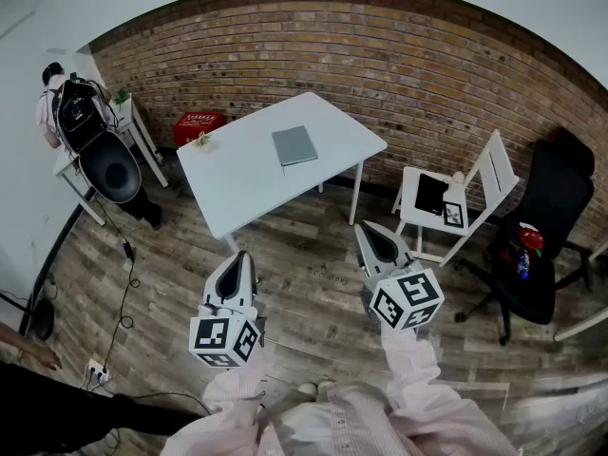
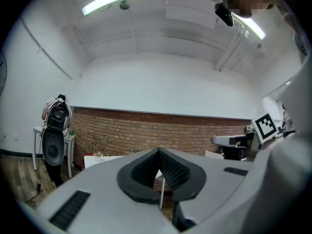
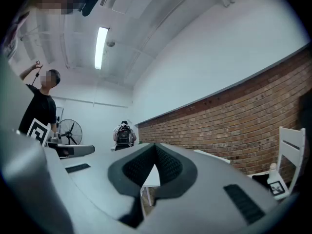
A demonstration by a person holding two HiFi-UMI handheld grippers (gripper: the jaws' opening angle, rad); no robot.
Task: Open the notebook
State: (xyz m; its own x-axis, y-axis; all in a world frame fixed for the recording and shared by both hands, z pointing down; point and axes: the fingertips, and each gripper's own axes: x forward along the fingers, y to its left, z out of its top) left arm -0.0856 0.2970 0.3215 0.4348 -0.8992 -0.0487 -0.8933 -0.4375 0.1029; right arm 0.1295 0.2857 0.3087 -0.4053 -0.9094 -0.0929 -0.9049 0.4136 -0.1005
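Note:
A closed grey notebook lies flat near the middle of a white table in front of the brick wall. Both grippers are held level over the wooden floor, well short of the table. My left gripper is shut with nothing between its jaws; in the left gripper view the left gripper shows its tips touching. My right gripper is also shut and empty, and the right gripper has its tips meeting in its own view. Only a sliver of the table shows past the left jaws.
A white folding chair with a black item on its seat stands right of the table, a black office chair further right. A red crate sits behind the table. A small side table with a backpack is at the left, cables on the floor.

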